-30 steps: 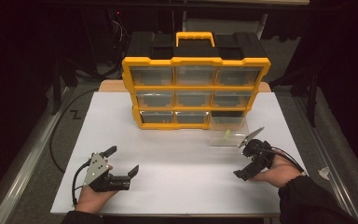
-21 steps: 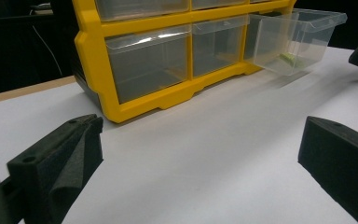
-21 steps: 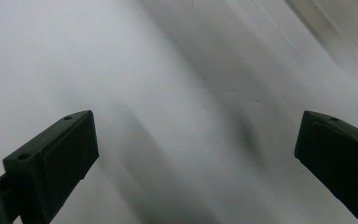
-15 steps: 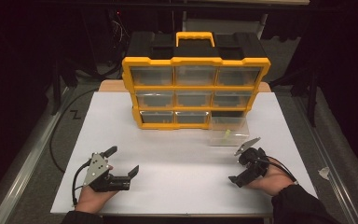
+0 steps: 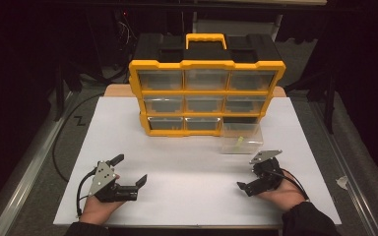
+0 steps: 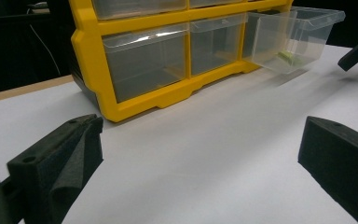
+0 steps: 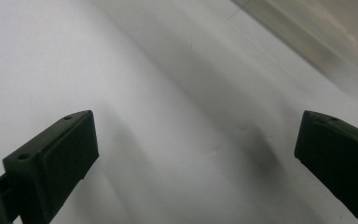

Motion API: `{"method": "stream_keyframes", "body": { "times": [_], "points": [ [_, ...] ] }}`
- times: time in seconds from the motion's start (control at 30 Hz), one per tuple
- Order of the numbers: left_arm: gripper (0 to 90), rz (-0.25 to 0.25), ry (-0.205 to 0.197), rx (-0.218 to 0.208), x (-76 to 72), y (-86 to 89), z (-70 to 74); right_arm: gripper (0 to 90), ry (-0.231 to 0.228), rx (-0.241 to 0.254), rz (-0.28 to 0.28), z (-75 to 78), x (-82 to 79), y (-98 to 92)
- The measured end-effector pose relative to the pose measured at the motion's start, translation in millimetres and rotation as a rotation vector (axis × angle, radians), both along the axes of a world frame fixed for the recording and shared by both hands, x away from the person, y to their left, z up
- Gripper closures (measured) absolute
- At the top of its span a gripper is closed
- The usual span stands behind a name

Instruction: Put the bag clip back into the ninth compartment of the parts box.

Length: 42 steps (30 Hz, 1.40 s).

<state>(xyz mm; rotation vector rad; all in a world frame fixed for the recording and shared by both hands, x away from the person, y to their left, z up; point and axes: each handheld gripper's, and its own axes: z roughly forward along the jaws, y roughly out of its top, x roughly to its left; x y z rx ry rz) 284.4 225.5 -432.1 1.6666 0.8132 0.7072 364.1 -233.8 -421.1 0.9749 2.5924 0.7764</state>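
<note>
- Now, starting at your left: your left gripper (image 5: 128,173) rests low on the white table (image 5: 187,196) with its jaws spread wide and nothing between them. That looks like a waiting pose, with the hand parked clear of the work so the other side has room.
- Ahead of those jaws, in the left gripper view, stands the yellow organizer (image 6: 135,100), its bottom row of clear drawers facing you. Its bulk seems enough to keep it steady without that hand bracing it.
- Beyond the far jaw and past the organizer's corner sits the clear drawer (image 6: 291,39), pulled out of the bottom right slot. It appears to rest on the table just in front of the dark open bay (image 5: 241,120), so its top is open to reach from above.
- That drawer is see-through plastic with a flared rim, and a small yellow-green piece (image 5: 238,142) lies on its floor. I cannot tell what the piece is.
- On your right, your right gripper (image 5: 251,178) hovers near the table, jaws fully apart and holding nothing. The drawer lies beyond and to one side of its jaws, near but not touching; a blurred clear edge shows at the upper corner of the right gripper view.
</note>
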Motion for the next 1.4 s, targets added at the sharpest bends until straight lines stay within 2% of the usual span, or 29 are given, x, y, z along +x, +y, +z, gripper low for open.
{"method": "stream_keyframes", "body": {
  "times": [0.23,0.67,0.83,1.0,1.1,1.27,1.4],
  "points": [
    [0.3,-0.003,0.001,0.001,0.2,-0.2,-0.1,1.1,-0.084,0.079,-0.022,1.9,-4.4,0.8],
    [0.3,-0.004,0.001,0.002,0.6,-0.3,-0.3,1.1,-0.194,0.184,-0.023,11.2,-19.4,13.8],
    [0.3,-0.006,0.001,0.002,0.9,-0.4,-0.4,1.1,-0.243,0.252,-0.051,11.9,-25.1,13.5],
    [0.3,-0.010,0.002,0.003,2.0,-0.8,-0.9,1.1,-0.316,0.326,-0.103,6.6,-32.2,4.0],
    [0.3,-0.009,0.006,0.000,3.3,-1.0,-1.6,1.1,-0.328,0.409,-0.148,0.6,-35.3,-7.3],
    [0.3,0.002,0.010,-0.004,3.3,0.0,-2.2,1.1,-0.323,0.421,-0.153,-3.0,-34.6,-12.1],
    [0.3,0.003,0.002,-0.007,2.6,-0.1,-1.4,1.1,-0.340,0.397,-0.151,-3.9,-35.1,-11.2]
  ]
}}
